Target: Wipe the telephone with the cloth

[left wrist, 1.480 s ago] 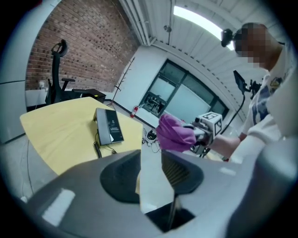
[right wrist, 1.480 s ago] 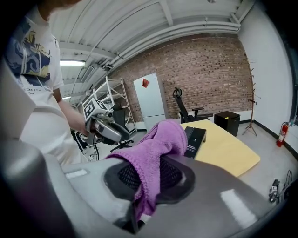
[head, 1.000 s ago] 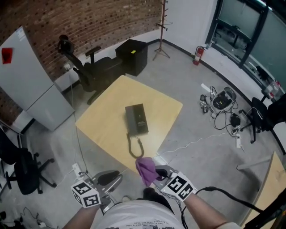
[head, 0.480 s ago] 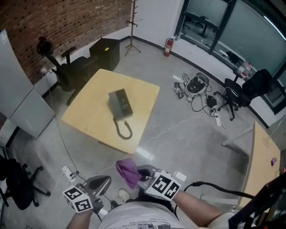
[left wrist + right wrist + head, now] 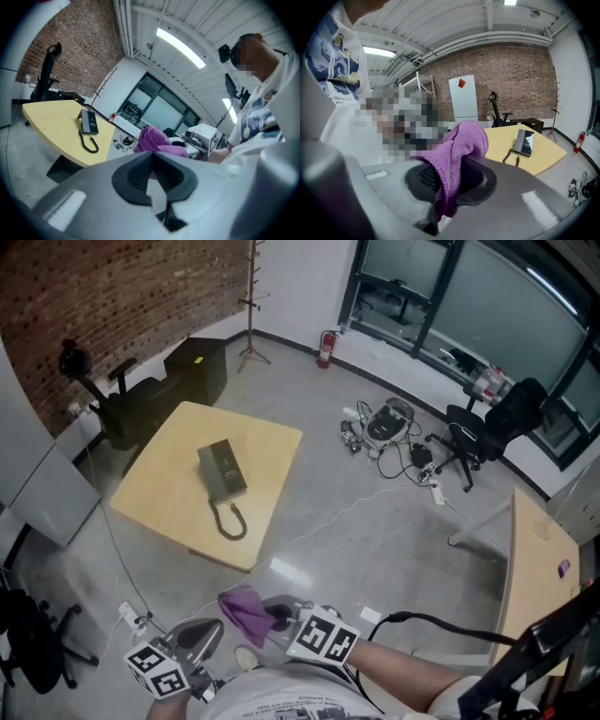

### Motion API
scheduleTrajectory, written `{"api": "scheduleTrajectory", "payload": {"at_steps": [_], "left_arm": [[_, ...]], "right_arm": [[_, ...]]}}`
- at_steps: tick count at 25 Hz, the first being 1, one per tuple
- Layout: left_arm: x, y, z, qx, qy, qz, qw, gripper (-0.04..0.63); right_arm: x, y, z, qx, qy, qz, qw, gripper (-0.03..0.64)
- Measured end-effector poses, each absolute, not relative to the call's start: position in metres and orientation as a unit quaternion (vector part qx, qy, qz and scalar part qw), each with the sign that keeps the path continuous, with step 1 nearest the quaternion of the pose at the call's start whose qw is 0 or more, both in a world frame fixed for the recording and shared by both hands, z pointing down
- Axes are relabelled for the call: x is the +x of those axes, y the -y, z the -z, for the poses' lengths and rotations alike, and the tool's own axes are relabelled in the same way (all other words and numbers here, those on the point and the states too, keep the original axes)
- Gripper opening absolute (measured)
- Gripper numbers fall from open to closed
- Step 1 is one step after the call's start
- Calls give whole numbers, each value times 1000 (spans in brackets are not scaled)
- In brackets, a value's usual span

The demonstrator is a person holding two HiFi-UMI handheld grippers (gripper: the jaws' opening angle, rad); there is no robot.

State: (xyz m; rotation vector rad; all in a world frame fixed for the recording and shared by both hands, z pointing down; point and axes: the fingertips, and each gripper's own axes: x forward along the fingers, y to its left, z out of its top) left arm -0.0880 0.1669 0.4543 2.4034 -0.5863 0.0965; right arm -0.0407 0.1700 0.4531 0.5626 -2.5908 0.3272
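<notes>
**Cloth gripped in the right gripper; telephone untouched on the table**

The telephone (image 5: 221, 470), a flat, dark-grey rectangular set, lay near the middle of a pale yellow table (image 5: 164, 488) with rounded corners. Its black cord (image 5: 228, 521) curled in a loop off the near end. It lay well apart from both grippers.

The cloth (image 5: 246, 610), a purple rag with a soft, nubby pile, was pinched between the ribbed black pads of the right gripper (image 5: 272, 618). A bunched fold stood above the jaws and a narrow tail hung below them. This gripper was held low in front of the person's torso, aimed toward the table and tilted somewhat downward. Its cube with square markers (image 5: 322, 638) faced up, and a black cable (image 5: 450, 629) trailed off beside the bare forearm.

The left gripper (image 5: 208, 629) was held just beside the right gripper, pointing nearly level. Its jaws were pressed together with nothing between them, and the cloth showed only beyond their tips. Both gripper bodies were smooth grey plastic.

The floor (image 5: 375, 540) was polished grey concrete. Behind the table stood a red brick wall (image 5: 112, 296), a black office chair (image 5: 103, 399), a black box-shaped cabinet (image 5: 197, 367) and a slender coat stand (image 5: 251, 306). A red fire extinguisher (image 5: 325, 348) stood beside dark-framed glazing. A tangle of cables (image 5: 394, 437) lay on the floor to the right of the table.
</notes>
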Motion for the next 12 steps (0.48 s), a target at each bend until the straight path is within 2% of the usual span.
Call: {"api": "scheduleTrajectory", "payload": {"at_steps": [12], "left_arm": [[-49,-174,-440,921,224,-34,317,3]], "right_arm": [[-5,-183,-449,203,946,-116,225,43]]}}
